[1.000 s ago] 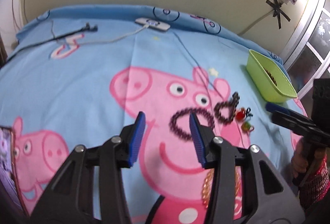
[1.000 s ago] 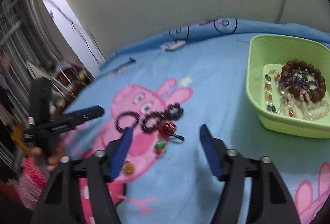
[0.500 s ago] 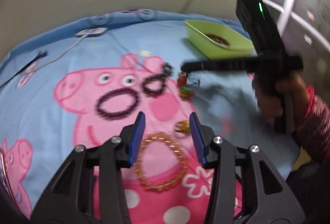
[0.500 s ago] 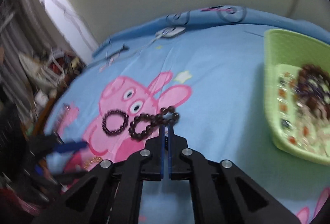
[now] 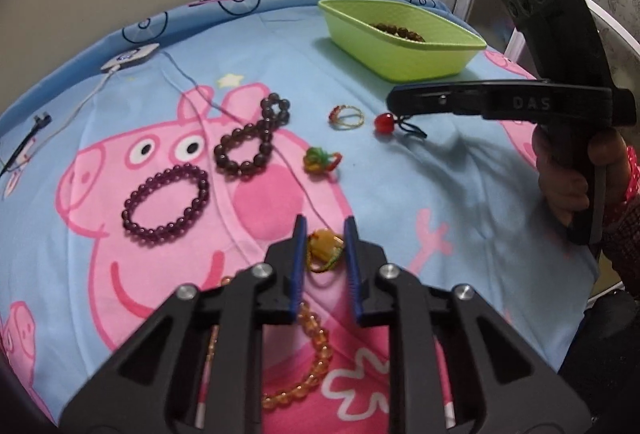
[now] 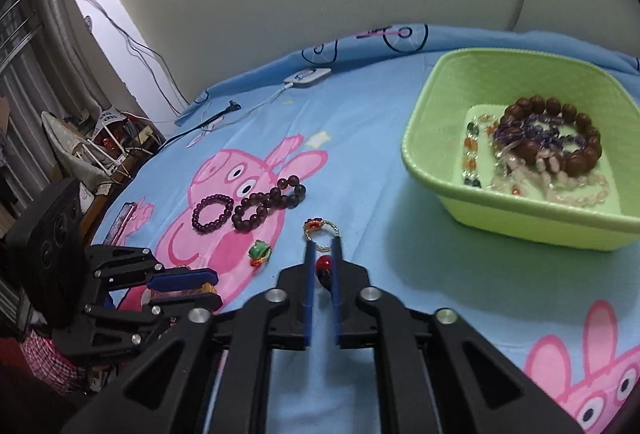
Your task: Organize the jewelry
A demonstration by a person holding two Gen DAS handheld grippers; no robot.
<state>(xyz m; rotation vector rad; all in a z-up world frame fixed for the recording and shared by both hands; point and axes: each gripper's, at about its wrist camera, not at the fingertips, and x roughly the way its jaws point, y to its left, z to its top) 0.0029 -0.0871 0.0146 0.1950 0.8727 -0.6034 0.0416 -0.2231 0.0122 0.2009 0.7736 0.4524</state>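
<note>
Within the last second the left gripper (image 5: pixel 325 234) has narrowed its fingers around the amber pendant (image 5: pixel 325 248) on the bed (image 5: pixel 400 194), not visibly pinching. The right gripper (image 6: pixel 322 254), previously pressed together, now brackets the red bead charm (image 6: pixel 324 263), fingers slightly spread; the green tray (image 6: pixel 500 210) at 2 o'clock likely awaits both.

Even, moderately bright indoor light is recorded. Soft shadows are cast beside the green tray (image 6: pixel 516 218) (its beads slightly blurred). Strong fisheye curvature and dark vignetting are seen at the edges.
</note>
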